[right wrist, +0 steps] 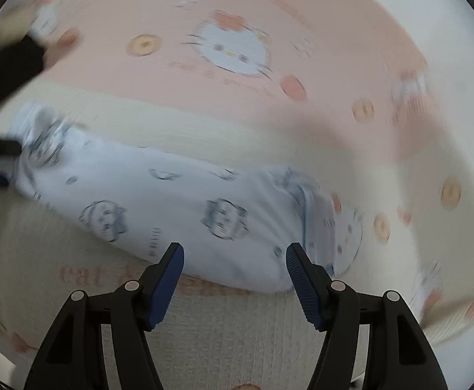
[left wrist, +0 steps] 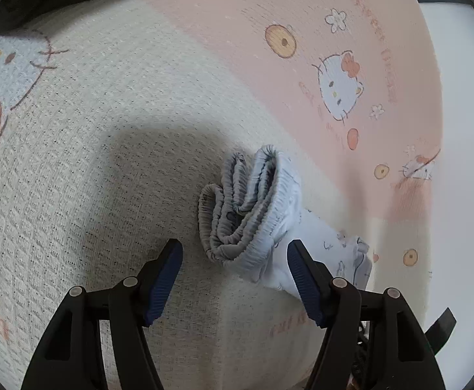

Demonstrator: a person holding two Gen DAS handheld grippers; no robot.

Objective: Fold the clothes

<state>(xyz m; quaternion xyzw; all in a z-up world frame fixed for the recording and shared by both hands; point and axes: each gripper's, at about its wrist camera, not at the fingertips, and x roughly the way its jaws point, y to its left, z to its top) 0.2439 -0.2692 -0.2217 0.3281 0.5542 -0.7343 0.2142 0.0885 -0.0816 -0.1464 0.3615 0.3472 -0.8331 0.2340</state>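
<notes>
Blanket (left wrist: 106, 130) of cream and pink cat print bears folded pants (right wrist: 171, 201).

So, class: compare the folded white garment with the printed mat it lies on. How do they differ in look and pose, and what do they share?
The garment is white with grey cat faces; the mat is cream and pink with orange-bowed cat faces. The garment is bunched in layers, its elastic waistband gathered; the mat lies flat and spread. The garment is smooth cloth; the mat has a waffle weave. Both carry cartoon cat prints.
</notes>
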